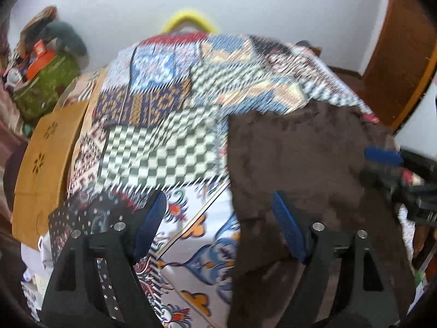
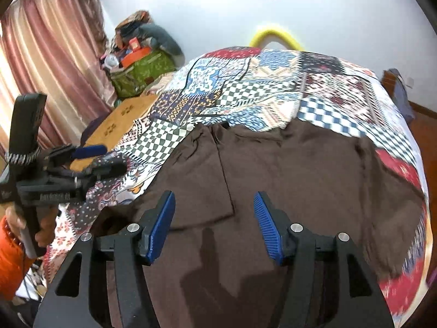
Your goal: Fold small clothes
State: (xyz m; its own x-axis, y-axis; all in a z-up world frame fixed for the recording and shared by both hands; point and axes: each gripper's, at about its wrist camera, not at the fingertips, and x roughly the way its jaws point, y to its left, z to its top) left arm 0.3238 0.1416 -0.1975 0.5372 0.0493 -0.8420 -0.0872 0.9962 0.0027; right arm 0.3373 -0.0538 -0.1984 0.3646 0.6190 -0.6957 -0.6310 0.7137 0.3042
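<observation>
A dark brown garment [image 2: 286, 180] lies spread on a patchwork bedspread [image 2: 245, 90], with one flap folded over its left part. My right gripper [image 2: 214, 224] hangs over the garment's near half, open, nothing between its blue pads [image 2: 266, 227]. My left gripper [image 1: 218, 218] is open above the garment's left edge [image 1: 286, 158], where brown cloth meets the bedspread [image 1: 164, 147]; its pads are apart and hold nothing. In the right wrist view the left gripper [image 2: 101, 158] shows at the left, held by a hand. The right gripper [image 1: 387, 164] shows blurred at the right edge of the left wrist view.
A tan wooden board [image 2: 128, 120] lies beside the bed on the left. A green bag [image 2: 142, 73] heaped with things stands by the pink curtain [image 2: 54, 63]. A yellow hoop [image 2: 275, 37] rises behind the bed. An orange sleeve [image 2: 8, 257] shows at lower left.
</observation>
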